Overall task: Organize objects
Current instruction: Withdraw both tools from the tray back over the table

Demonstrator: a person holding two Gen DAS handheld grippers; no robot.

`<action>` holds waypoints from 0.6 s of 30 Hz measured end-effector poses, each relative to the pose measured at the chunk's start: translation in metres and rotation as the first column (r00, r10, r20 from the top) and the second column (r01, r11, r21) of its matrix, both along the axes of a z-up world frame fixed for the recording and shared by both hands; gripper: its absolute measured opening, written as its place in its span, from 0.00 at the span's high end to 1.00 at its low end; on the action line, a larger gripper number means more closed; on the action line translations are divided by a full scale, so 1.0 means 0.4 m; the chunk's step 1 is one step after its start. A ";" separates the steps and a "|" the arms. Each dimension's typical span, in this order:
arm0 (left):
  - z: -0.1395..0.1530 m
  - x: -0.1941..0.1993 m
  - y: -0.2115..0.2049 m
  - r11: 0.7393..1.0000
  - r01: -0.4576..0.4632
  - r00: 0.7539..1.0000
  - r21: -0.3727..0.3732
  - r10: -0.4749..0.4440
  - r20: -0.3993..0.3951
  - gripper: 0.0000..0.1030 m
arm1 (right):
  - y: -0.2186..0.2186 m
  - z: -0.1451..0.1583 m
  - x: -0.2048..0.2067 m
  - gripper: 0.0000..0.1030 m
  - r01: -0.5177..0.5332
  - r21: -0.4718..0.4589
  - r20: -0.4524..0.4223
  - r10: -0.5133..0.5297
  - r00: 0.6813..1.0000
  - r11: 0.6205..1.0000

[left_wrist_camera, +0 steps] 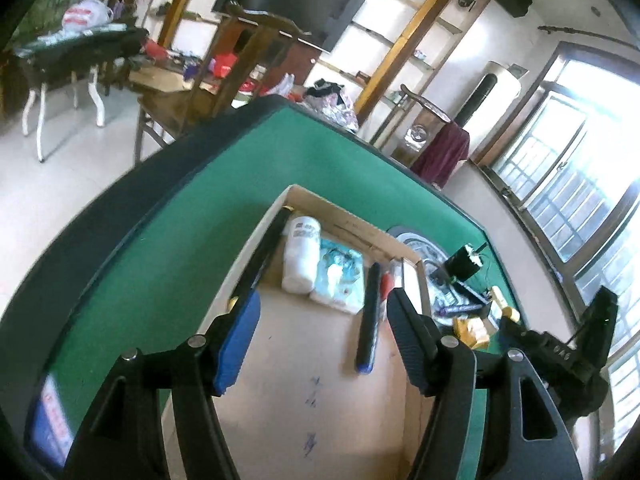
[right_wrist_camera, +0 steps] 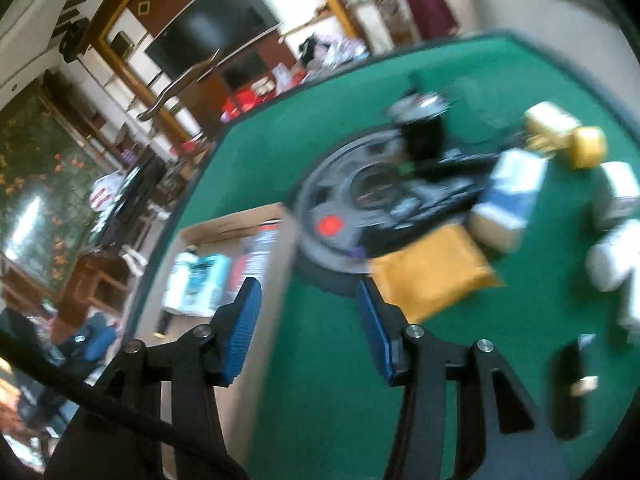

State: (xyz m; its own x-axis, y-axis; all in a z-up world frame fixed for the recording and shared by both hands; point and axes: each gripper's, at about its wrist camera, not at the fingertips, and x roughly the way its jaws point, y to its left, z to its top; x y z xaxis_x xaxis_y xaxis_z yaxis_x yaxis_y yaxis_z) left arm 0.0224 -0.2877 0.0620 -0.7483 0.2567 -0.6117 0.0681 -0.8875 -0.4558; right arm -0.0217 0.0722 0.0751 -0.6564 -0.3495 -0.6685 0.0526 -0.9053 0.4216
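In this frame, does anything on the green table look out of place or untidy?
Yes. The cardboard box holds a white bottle and a pale blue packet side by side, but right of it a yellow packet and small boxes lie jumbled around the round dark centre panel.

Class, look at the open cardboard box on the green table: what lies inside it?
Inside the brown cardboard box: a white plastic bottle, a pale blue packet and a long black bar. Anything beneath them is hidden.
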 end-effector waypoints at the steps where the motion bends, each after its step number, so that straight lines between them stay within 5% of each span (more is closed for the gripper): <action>1: 0.001 0.019 0.001 1.000 -0.012 1.000 -0.017 0.012 -0.006 0.42 | 0.000 0.000 0.000 0.53 0.000 0.000 0.000 0.000 1.000 1.000; 10: -0.004 0.180 -0.046 0.981 -0.174 0.984 -0.090 0.171 -0.042 0.42 | 0.194 0.050 0.104 0.48 0.106 0.110 -0.161 -0.088 0.983 0.988; 18: 0.060 0.224 0.012 0.973 -0.204 0.975 -0.105 0.192 -0.113 0.42 | 0.358 0.027 0.126 0.48 0.236 0.113 -0.210 -0.209 0.955 0.965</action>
